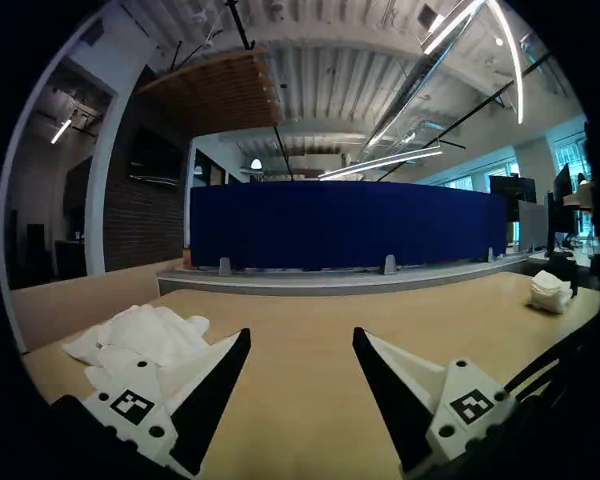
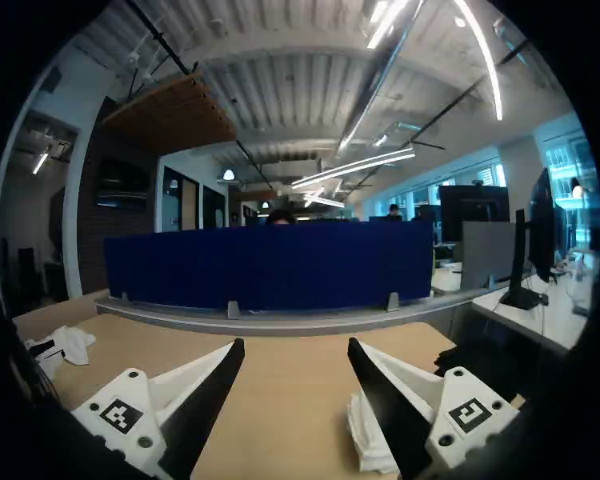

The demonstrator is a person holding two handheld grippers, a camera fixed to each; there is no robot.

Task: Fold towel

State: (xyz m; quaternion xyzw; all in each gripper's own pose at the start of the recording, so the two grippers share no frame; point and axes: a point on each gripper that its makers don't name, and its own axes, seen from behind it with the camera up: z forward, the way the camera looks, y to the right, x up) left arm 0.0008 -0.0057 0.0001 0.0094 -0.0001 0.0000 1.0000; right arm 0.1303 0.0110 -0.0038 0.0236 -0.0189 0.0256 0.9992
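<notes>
Status: fold not started, as far as I can judge. The crumpled towel lies in a loose heap on the worktop, no edges lined up and no crease I can see. In the right gripper view the same heap sits far off to the side.

A white folded stack lies flat by the right gripper, so that one looks done. From the left gripper view it's a small white lump well away. All the folding on the heap is left: find corners, spread flat, fold.

Pose:
- The left gripper is low over the worktop, roughly level, aimed at the blue partition. Its jaws are spread wide with nothing between them. The heap is just beside one finger; I can't tell if they're in contact.
- The right gripper is also low and level, jaws spread, holding nothing. One finger overlaps the stack in frame; I can't tell if it touches.
</notes>
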